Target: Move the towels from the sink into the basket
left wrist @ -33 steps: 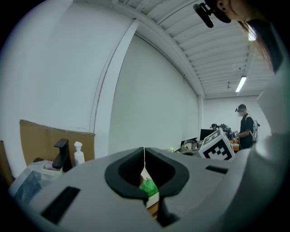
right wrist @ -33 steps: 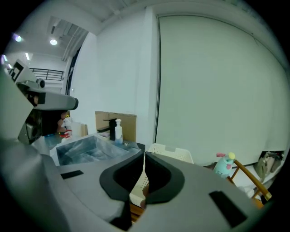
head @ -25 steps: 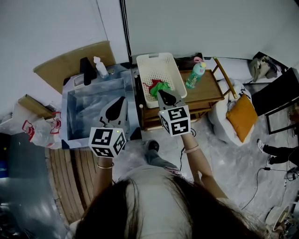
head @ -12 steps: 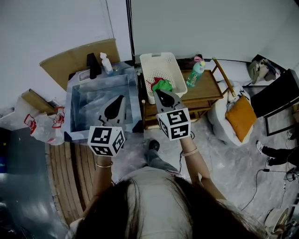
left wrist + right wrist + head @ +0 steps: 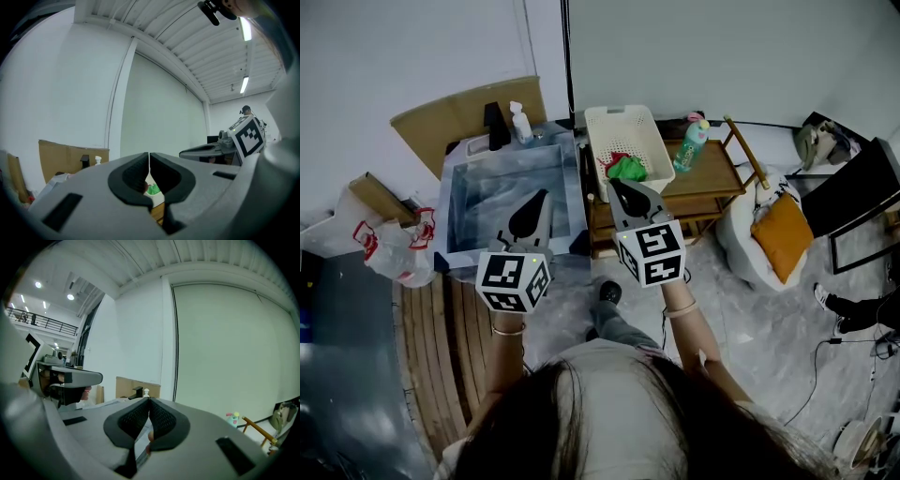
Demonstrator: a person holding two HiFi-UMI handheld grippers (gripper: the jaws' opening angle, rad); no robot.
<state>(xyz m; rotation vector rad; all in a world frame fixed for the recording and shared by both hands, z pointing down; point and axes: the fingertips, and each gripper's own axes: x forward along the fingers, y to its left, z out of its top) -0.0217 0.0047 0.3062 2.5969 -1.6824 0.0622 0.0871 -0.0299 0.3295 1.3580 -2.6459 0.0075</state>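
Observation:
A white basket (image 5: 623,127) stands on a wooden table (image 5: 712,178) and holds a green towel (image 5: 628,169) and a red towel (image 5: 611,160). Left of it is the steel sink (image 5: 455,202); I see no towel in its basin. My left gripper (image 5: 543,196) hovers over the sink's near right part, jaws shut and empty. My right gripper (image 5: 613,184) hangs over the basket's near edge, also shut with nothing held. The left gripper (image 5: 149,154) shows only wall ahead and a green scrap low between its jaws. The right gripper (image 5: 149,399) points level at the wall.
A soap dispenser (image 5: 520,122) and a black faucet (image 5: 494,127) stand at the sink's back. A green bottle (image 5: 692,147) stands on the table right of the basket. An orange cushion (image 5: 783,234) lies on a seat at the right. Bags (image 5: 394,253) lie left of the sink.
Both grippers have stayed shut and held almost still over the sink and the basket. The head view has shifted a little, so the sink and basket sit slightly to the right and higher.

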